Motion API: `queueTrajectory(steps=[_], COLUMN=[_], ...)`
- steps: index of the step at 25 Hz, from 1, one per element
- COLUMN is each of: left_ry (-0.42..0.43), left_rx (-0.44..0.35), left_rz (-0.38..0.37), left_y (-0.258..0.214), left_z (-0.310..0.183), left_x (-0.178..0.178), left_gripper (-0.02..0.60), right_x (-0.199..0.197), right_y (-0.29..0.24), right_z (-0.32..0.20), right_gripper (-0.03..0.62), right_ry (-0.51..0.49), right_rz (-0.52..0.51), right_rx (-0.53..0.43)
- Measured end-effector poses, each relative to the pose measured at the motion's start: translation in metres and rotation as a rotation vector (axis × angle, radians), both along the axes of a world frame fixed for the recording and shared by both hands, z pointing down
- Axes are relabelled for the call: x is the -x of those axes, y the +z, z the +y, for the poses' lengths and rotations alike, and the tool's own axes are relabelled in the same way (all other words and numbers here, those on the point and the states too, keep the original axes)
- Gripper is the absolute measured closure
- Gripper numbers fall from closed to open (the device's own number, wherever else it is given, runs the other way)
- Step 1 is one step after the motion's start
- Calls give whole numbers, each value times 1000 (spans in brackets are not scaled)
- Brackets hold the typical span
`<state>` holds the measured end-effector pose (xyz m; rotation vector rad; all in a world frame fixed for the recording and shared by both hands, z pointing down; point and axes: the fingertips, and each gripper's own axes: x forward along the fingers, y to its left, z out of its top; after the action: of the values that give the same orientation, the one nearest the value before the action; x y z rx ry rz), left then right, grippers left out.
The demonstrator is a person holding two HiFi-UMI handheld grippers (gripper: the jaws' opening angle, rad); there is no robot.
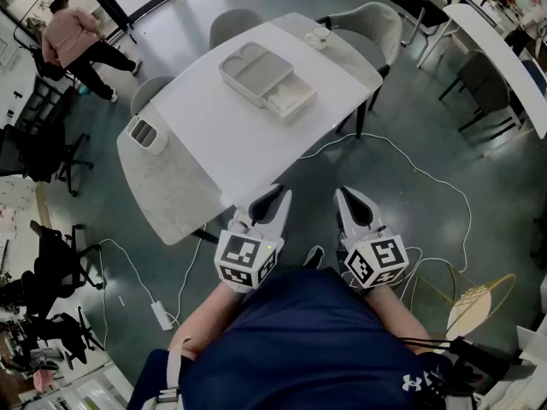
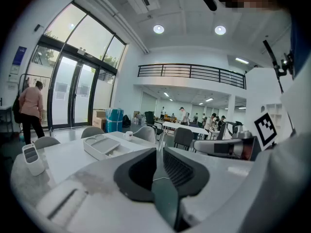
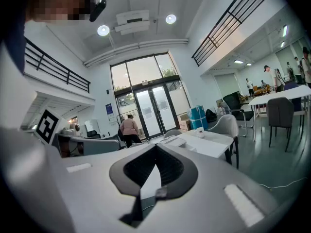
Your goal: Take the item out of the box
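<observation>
A grey compartment box [image 1: 256, 71] lies on the white table [image 1: 222, 152] toward its far side, with a lower tray part [image 1: 291, 101] showing at its near right end. The same box [image 2: 102, 145] shows in the left gripper view, and small [image 3: 181, 141] in the right gripper view. Both grippers hang off the table's near corner, close to the person's body. On my left gripper [image 1: 270, 196] [image 2: 160, 152] the jaws stand a narrow slit apart with nothing between them. On my right gripper [image 1: 353, 196] [image 3: 155, 147] the tips meet, also on nothing.
A white cup [image 1: 320, 35] stands at the table's far end and a small white holder [image 1: 147, 133] at its left edge. Grey chairs ring the table. Cables and a power strip [image 1: 161, 314] lie on the floor. A person [image 1: 77, 41] walks at the back left.
</observation>
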<state>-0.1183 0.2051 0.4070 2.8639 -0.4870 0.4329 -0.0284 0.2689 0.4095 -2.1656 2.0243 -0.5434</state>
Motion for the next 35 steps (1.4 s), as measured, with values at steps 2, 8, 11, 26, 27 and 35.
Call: queueTrajectory(steps=[2,8,11,26,27,35], left_ry=[-4,-20,-23,20,28,99], left_rx=[-4,-6,-2,55,59,73], left_rz=[-1,-14,-36,-39,-34,-12], left_y=[0,3,8,34,33,30], left_z=[3,18,25,-36,-46,-123], left_x=[-5,-21,-21,-66,-74,-123], left_gripper=[532,532,532,532,532,532], right_x=[-5,-20,-18,-61,-68,-106], right_y=[1,7,12,36,35,28], right_z=[2,13,14,-37,-47,-124], right_gripper=[592,592,592,592,592,592], right_ry=[-4,-28,-47,10,16,45], right_rz=[-1,-21,-33,-13,-8,24], right_rx=[-1,-5,-1,80,87,131])
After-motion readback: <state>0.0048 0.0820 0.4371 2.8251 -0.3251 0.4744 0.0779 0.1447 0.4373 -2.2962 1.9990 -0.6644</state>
